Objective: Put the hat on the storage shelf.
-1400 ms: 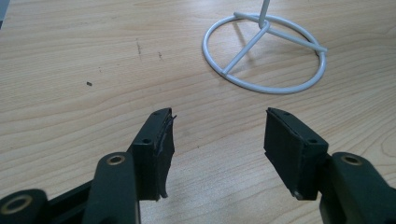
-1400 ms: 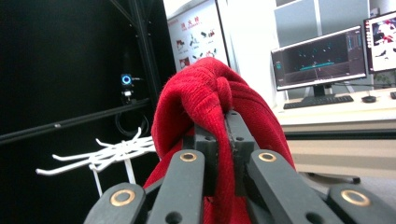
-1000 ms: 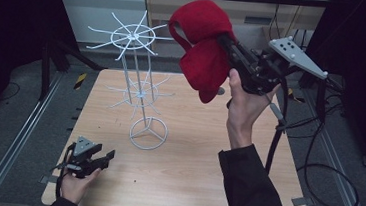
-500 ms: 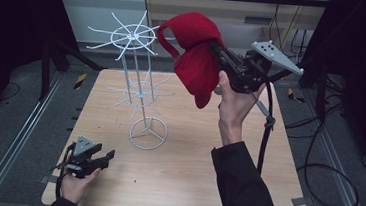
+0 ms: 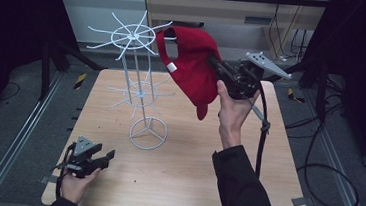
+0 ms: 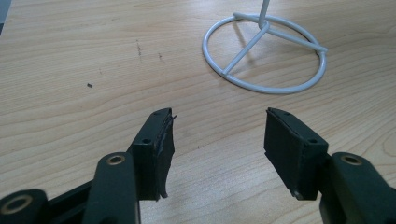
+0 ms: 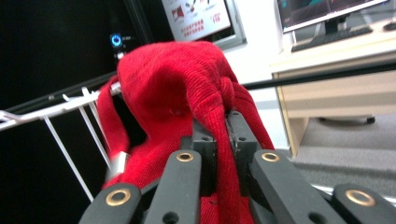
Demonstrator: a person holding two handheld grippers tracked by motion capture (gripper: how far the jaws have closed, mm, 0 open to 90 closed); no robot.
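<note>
Progress as we judge it: red knitted cap (image 5: 190, 66) lifted, held high just right of top spokes of white wire rack (image 5: 135, 36), not yet hung. Right gripper (image 7: 223, 135) clenched on cap fabric. Left gripper (image 6: 217, 140) released, empty, low over wooden table (image 5: 185, 163), near left.

Right gripper (image 5: 213, 65) raised, jaws clamped; left gripper (image 5: 107, 157) low, agape.
</note>
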